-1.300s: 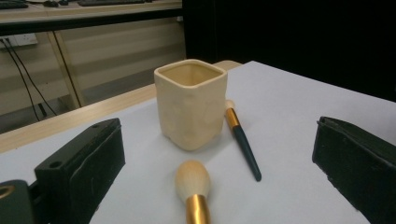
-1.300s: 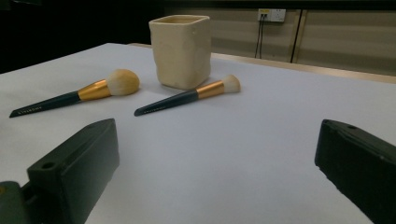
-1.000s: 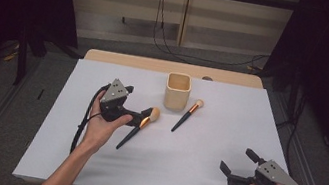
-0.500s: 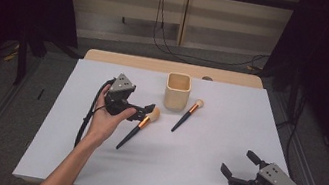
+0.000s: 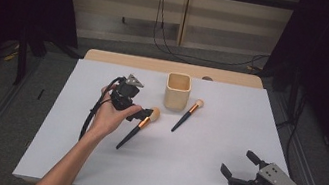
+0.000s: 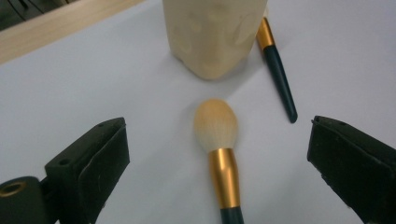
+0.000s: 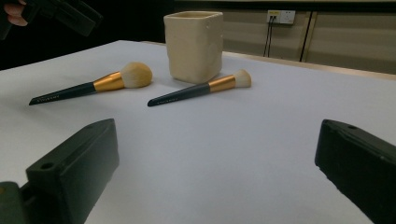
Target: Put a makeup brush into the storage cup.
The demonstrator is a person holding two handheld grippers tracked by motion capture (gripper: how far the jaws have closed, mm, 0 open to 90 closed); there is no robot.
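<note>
White table (image 5: 90, 161) holds two brushes (image 5: 138, 127) (image 5: 187, 115), one cup (image 5: 177, 90).

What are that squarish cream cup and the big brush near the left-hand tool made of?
The squarish cream cup looks like matte ceramic or moulded plastic: dull, faintly dimpled walls. The large makeup brush has soft, pale fluffy bristles, a shiny gold collar, probably metal, and a dark glossy handle, plastic or lacquered wood.

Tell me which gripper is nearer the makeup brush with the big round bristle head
Left. The left gripper hovers right over the round-headed makeup brush, open jaws either side of its gold ferrule. The right gripper sits open far off at the table's near right corner.
</note>
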